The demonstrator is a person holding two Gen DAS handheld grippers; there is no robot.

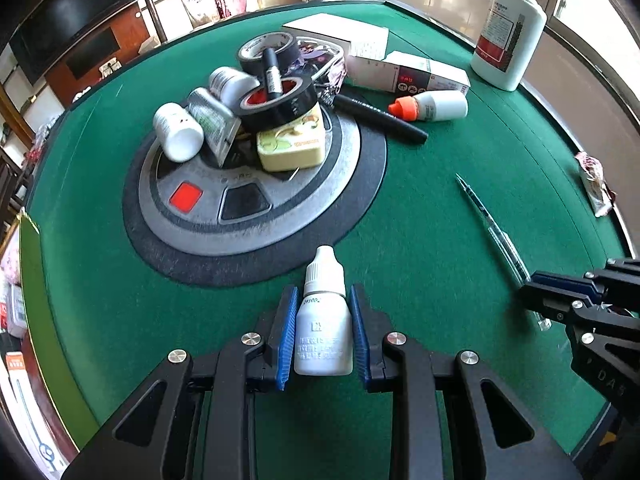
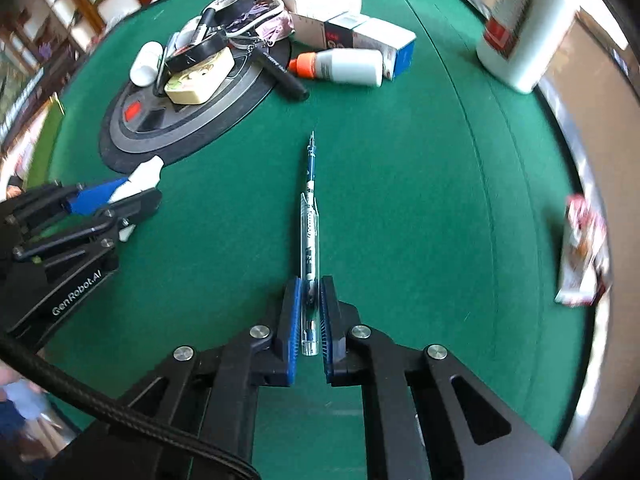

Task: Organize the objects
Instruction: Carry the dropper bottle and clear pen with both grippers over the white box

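Small white plastic dropper bottle (image 1: 323, 320) pinched in left gripper (image 1: 323, 330), near side of green felt table (image 1: 460, 208). Right gripper (image 2: 308, 312) clamped on clear slim pen (image 2: 309, 240) rear end; long free tip could swing, slip out.

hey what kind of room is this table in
Probably a home game room: the green felt table with its round centre console looks like an automatic mahjong table, and a dark TV screen hangs behind it.

Green felt table (image 1: 440, 208), round centre hub (image 1: 248, 216) w/ piled items, pen (image 2: 310, 224), marker (image 1: 380, 118), boxes (image 1: 424, 76), bottles (image 1: 508, 32).
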